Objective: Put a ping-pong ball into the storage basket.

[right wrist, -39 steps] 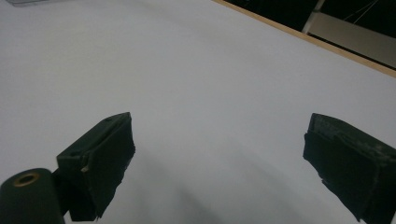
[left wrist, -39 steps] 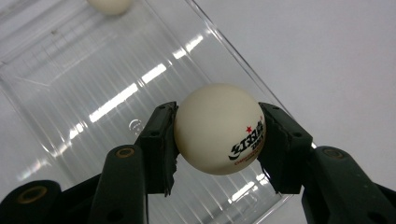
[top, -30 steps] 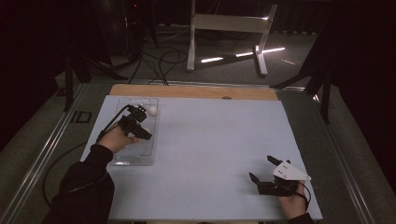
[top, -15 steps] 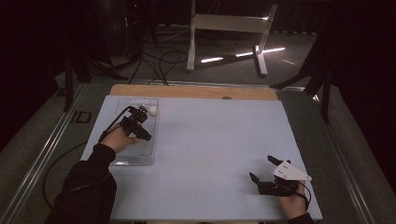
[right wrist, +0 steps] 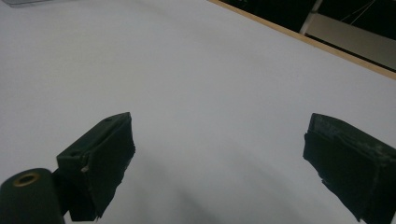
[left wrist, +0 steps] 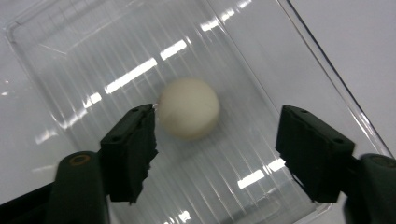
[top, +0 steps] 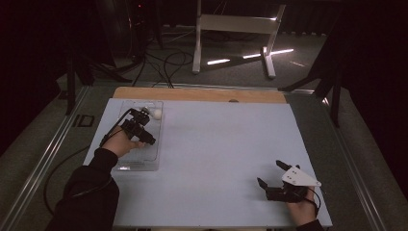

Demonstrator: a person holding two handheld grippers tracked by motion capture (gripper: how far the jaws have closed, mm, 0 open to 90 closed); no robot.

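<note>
A small white ball [left wrist: 189,108] lies on the floor of a clear plastic tray [left wrist: 261,93], at the tray's far end [top: 156,113] on the left of the white table. My left gripper [left wrist: 217,140] hovers just over it [top: 146,116]. Its jaws have just been opening and now stand apart. The ball rests by one jaw, and the other jaw is well clear of it, so it is not clamped. My right gripper [top: 269,173] rests open near the front right of the table [right wrist: 219,144], with nothing between its jaws.
The tray [top: 139,161] lies lengthwise along the left side of the white sheet [top: 226,139]. A wooden strip [top: 202,94] borders the far edge. Beyond it are cables and a white stand [top: 235,24] on the floor.
The left jaws have opened and the ball now lies free in the tray, slightly to the right of the gripper. Neither hand has shifted.
</note>
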